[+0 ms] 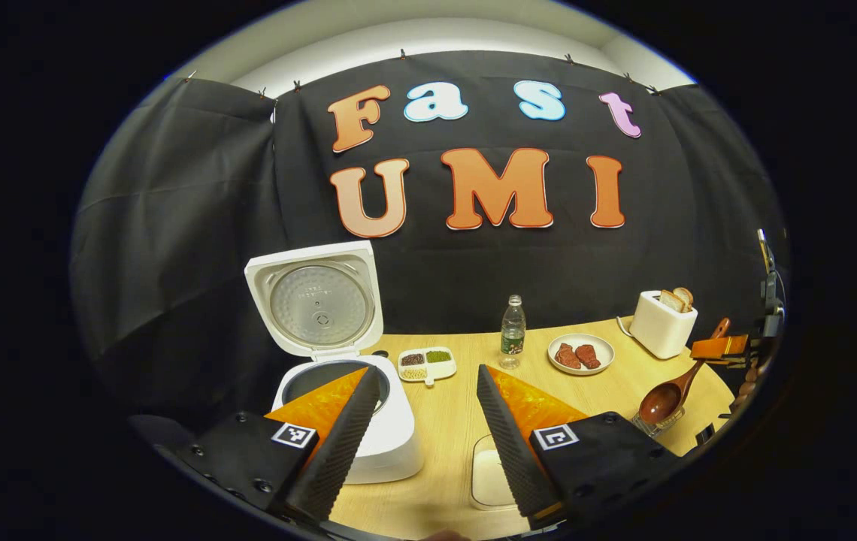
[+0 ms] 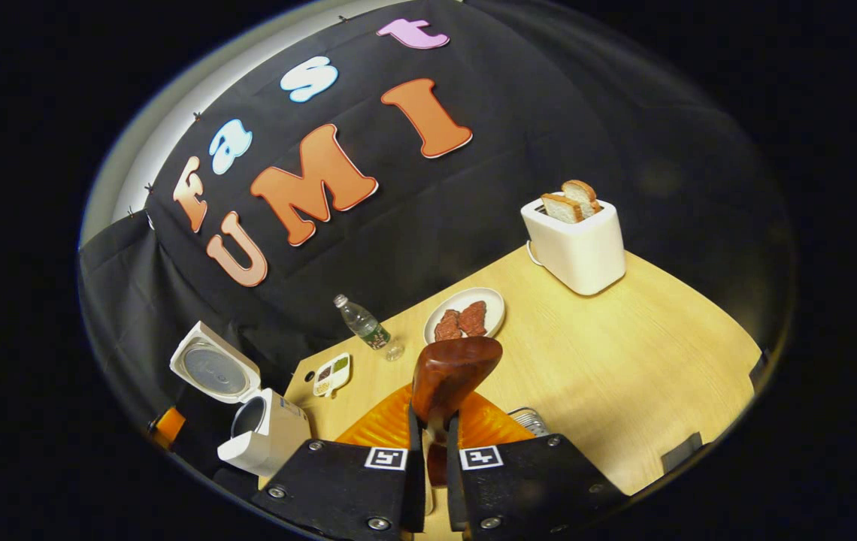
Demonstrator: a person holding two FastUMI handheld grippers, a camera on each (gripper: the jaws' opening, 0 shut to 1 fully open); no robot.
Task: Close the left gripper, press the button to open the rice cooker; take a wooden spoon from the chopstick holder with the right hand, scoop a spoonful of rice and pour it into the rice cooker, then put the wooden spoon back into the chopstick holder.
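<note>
- Far left, the rice cooker [image 1: 368,421] stands with its lid [image 1: 316,300] tipped up and the dark inner pot bare, so I'd say the button press is done.
- Over it hangs the left gripper [image 1: 428,443], fingers spread wide, holding nothing.
- Just beside that gripper's right finger, a clear container of rice [image 1: 490,473] sits on the table [image 1: 624,383].
- Farther right, the right gripper [image 2: 428,451] has its fingers pinched tight on the handle of the wooden spoon [image 2: 451,372], bowl forward and empty.
- The chopstick holder [image 2: 528,421] stands just below the spoon, which looks clear of it.
- To my eye the fetch is finished; next the spoon must travel left to the rice, dip, and come up level.
</note>
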